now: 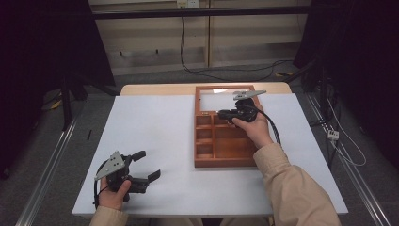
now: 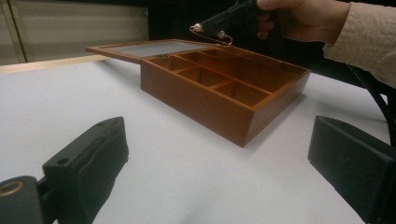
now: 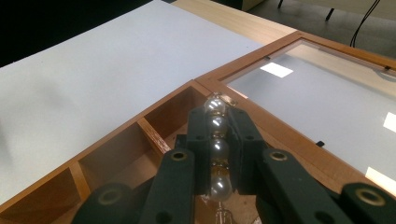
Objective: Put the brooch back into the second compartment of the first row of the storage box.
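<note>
A wooden box [image 1: 221, 163] divided into several compartments stands on the white table cover, its glass lid [image 1: 221, 98] folded flat behind it. My right gripper [image 1: 222, 114] hovers over the box's far left compartments, shut on a string of pearls [image 3: 217, 144] with gold fittings. In the left gripper view the pearl piece [image 2: 210, 31] hangs at the right gripper's [image 2: 223, 22] tip above the box [image 2: 210, 100]. My left gripper [image 1: 147, 165] rests near the table's front left, open, with nothing between its jaws [image 2: 217, 128].
The white cover [image 1: 155, 122] spreads left of the box. A person's sleeve [image 1: 296, 188] crosses the front right. Cables [image 1: 348, 150] lie on the floor right of the table, and dark stands flank it on both sides.
</note>
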A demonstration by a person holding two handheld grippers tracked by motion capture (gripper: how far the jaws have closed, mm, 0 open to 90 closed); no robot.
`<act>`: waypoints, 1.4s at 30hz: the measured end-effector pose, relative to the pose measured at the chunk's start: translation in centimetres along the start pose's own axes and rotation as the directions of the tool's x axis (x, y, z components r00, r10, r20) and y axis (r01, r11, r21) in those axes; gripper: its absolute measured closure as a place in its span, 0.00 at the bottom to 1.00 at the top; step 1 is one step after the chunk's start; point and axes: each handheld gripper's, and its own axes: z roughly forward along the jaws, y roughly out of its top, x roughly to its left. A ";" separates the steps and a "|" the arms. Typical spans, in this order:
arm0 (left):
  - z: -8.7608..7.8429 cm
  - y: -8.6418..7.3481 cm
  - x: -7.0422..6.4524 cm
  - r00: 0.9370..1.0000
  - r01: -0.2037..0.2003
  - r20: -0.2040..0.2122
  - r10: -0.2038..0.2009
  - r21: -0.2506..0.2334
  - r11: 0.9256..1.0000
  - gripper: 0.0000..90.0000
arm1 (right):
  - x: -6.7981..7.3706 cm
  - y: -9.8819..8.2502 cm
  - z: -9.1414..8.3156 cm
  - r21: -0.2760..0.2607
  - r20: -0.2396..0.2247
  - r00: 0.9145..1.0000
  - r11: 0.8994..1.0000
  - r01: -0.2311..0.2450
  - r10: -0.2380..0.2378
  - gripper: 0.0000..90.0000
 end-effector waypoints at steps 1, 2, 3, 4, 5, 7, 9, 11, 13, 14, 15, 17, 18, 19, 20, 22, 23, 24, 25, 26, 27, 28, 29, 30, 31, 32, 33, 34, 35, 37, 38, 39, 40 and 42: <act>0.0 0.0 0.0 1.000 0.000 0.000 0.000 0.000 1.000 0.05 | 0.0 0.0 0.0 0.001 0.002 1.000 1.000 -0.001 0.001 0.90; 0.0 0.0 0.0 1.000 0.000 0.000 0.000 0.000 1.000 0.05 | 0.0 0.1 0.1 0.003 0.002 1.000 1.000 0.000 0.000 0.90; 0.0 0.0 0.0 1.000 0.000 0.001 0.000 0.000 1.000 0.05 | 0.0 0.2 0.2 0.003 0.005 1.000 1.000 0.002 -0.002 0.90; 0.0 0.0 0.0 1.000 0.001 0.001 -0.001 -0.001 1.000 0.05 | 0.0 0.3 0.2 0.004 0.009 1.000 1.000 0.004 -0.004 0.90; 0.0 0.0 0.0 1.000 0.001 0.002 -0.001 -0.001 1.000 0.05 | -0.1 0.3 0.3 0.001 0.012 1.000 1.000 0.004 -0.004 0.90; 0.0 0.0 0.0 1.000 0.001 0.001 -0.001 -0.002 1.000 0.05 | -0.1 0.5 0.3 0.002 0.015 1.000 1.000 0.004 -0.004 0.90; 0.0 0.0 0.0 1.000 0.002 0.000 -0.002 -0.001 1.000 0.05 | -0.2 0.6 0.4 -0.002 0.021 1.000 1.000 0.003 -0.002 0.90; 0.0 0.0 0.0 1.000 0.002 0.000 -0.002 -0.001 1.000 0.05 | -0.3 0.6 0.5 0.000 0.027 1.000 1.000 0.004 -0.004 0.90; 0.0 0.0 0.0 1.000 0.000 0.000 0.000 0.000 1.000 0.05 | -0.4 0.6 0.6 0.006 0.034 0.999 1.000 0.004 -0.004 0.90; 0.0 0.0 0.0 1.000 0.002 0.000 -0.002 0.001 1.000 0.05 | -0.5 0.5 0.6 0.007 0.037 0.999 1.000 0.005 -0.006 0.90; 0.0 0.0 0.0 1.000 0.001 0.000 -0.001 0.002 1.000 0.05 | -0.5 0.5 0.7 0.010 0.037 0.999 1.000 0.003 -0.003 0.90; 0.0 0.0 0.0 1.000 0.003 0.000 -0.003 0.000 1.000 0.05 | -0.6 0.4 0.8 0.017 0.043 0.999 1.000 0.009 -0.010 0.90; 0.0 0.0 0.0 1.000 0.002 0.001 -0.002 0.000 1.000 0.05 | -0.6 0.3 0.9 0.020 0.044 0.999 1.000 0.013 -0.014 0.90; 0.0 0.0 0.0 1.000 0.001 0.000 -0.001 0.002 1.000 0.05 | -0.6 0.3 1.0 0.022 0.045 0.999 1.000 0.010 -0.011 0.90; 0.0 0.0 0.0 1.000 0.000 0.000 0.000 0.003 1.000 0.05 | -0.7 0.3 1.1 0.021 0.046 0.999 1.000 0.009 -0.010 0.90; 0.0 0.0 0.0 1.000 0.000 0.001 0.000 0.003 1.000 0.05 | -0.7 0.3 1.3 0.017 0.049 0.999 1.000 0.004 -0.005 0.90; 0.0 0.0 0.0 1.000 0.001 0.001 -0.001 0.002 1.000 0.05 | -0.8 0.2 1.3 0.014 0.051 0.999 1.000 0.002 -0.003 0.90; 0.0 0.0 0.0 1.000 0.001 0.001 -0.001 0.002 1.000 0.05 | -0.8 0.2 1.4 0.013 0.048 0.999 1.000 -0.003 0.003 0.90; 0.0 0.0 0.0 1.000 0.001 0.000 -0.001 0.002 1.000 0.05 | -0.8 0.2 1.5 0.015 0.050 0.999 1.000 -0.006 0.005 0.89; 0.0 0.0 0.0 1.000 0.001 0.002 -0.001 0.002 1.000 0.05 | -0.8 0.1 1.5 0.016 0.052 0.999 1.000 -0.005 0.004 0.90; 0.0 0.0 0.0 1.000 0.002 0.000 -0.002 0.001 1.000 0.05 | -0.8 0.1 1.6 0.018 0.050 0.999 1.000 -0.007 0.006 0.90; 0.0 0.0 0.0 1.000 0.003 0.001 -0.003 0.000 1.000 0.05 | -0.8 0.1 1.6 0.019 0.050 0.999 1.000 -0.004 0.003 0.90; 0.0 0.0 0.0 1.000 0.003 0.002 -0.003 0.000 1.000 0.05 | -0.7 0.1 1.7 0.021 0.051 0.999 1.000 -0.003 0.002 0.89; 0.0 0.0 0.0 1.000 0.003 0.002 -0.003 0.000 1.000 0.05 | -0.7 0.1 1.8 0.020 0.051 0.999 1.000 -0.005 0.004 0.89; 0.0 0.0 0.0 1.000 0.003 0.001 -0.003 0.000 1.000 0.05 | -0.7 0.1 1.8 0.020 0.049 0.999 1.000 -0.004 0.003 0.89; 0.0 0.0 0.0 1.000 0.003 0.002 -0.003 0.000 1.000 0.05 | -0.6 0.0 1.9 0.023 0.051 0.999 1.000 -0.001 0.000 0.89; 0.0 0.0 0.0 1.000 0.002 0.002 -0.002 0.000 1.000 0.05 | -0.6 0.0 2.0 0.023 0.052 0.999 1.000 -0.001 -0.001 0.89; 0.0 0.0 0.0 1.000 0.003 0.002 -0.003 -0.002 1.000 0.05 | -0.5 0.0 2.0 0.024 0.050 0.999 1.000 -0.005 0.003 0.89; 0.0 0.0 0.0 1.000 0.004 0.000 -0.004 -0.002 1.000 0.05 | -0.5 0.0 2.1 0.023 0.051 0.999 1.000 -0.003 0.002 0.89; 0.0 0.0 0.0 1.000 0.003 0.001 -0.003 -0.001 1.000 0.05 | -0.5 -0.1 2.2 0.024 0.049 0.999 1.000 -0.001 0.000 0.89; 0.0 0.0 0.0 1.000 0.002 0.001 -0.002 -0.002 1.000 0.05 | -0.5 -0.1 2.3 0.026 0.049 0.999 1.000 -0.003 0.001 0.89; 0.0 0.0 0.0 1.000 0.002 0.001 -0.002 -0.002 1.000 0.05 | -0.6 -0.2 2.3 0.030 0.052 0.999 1.000 -0.003 0.001 0.89; 0.0 0.0 0.0 1.000 0.002 0.001 -0.002 -0.002 1.000 0.05 | -0.6 -0.2 2.3 0.029 0.053 0.999 1.000 -0.004 0.002 0.89; 0.0 0.0 0.0 1.000 0.002 0.002 -0.002 -0.002 1.000 0.05 | -0.7 -0.2 2.4 0.030 0.057 0.998 1.000 -0.007 0.005 0.89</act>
